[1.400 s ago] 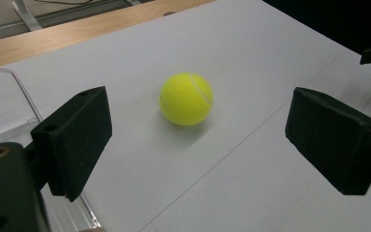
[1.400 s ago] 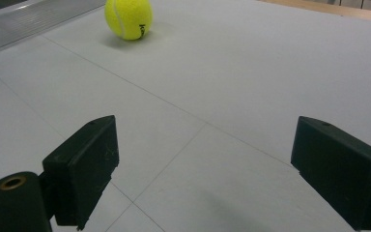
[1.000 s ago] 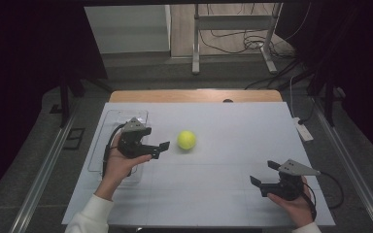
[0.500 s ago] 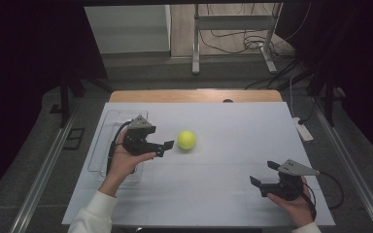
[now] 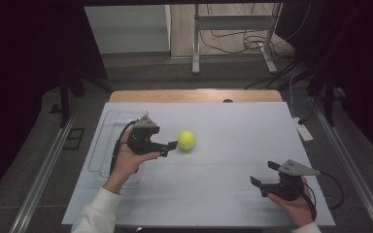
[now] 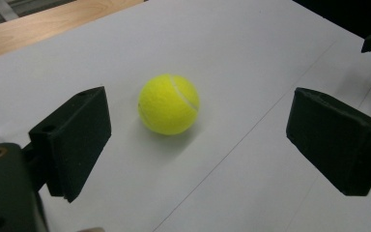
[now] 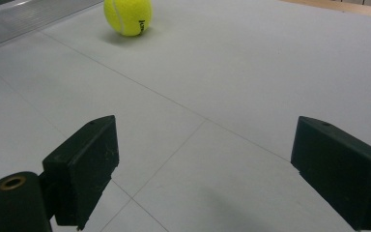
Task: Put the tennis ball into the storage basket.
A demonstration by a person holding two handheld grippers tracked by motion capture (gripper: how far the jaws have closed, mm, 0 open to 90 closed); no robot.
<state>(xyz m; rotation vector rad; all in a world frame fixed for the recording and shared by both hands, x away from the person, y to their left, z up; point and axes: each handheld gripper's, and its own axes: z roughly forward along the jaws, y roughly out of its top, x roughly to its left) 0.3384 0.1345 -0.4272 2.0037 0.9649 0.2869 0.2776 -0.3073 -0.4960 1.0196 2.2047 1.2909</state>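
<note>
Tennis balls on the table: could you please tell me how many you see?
1. The tennis ball lies on the white table, just ahead of the open left gripper.

My left gripper (image 6: 200, 145) spread wide; yellow tennis ball (image 6: 169, 104) on white tabletop (image 6: 251, 43) ahead, between jaws, untouched.

Dark room; metal stand (image 5: 233, 36) beyond white table (image 5: 233, 194).

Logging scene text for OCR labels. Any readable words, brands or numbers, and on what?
Tennis ball: a short dark print on its side in the right gripper view, too small and blurred to read.
Left gripper, right gripper, clear tray and white table: no text seen.
</note>
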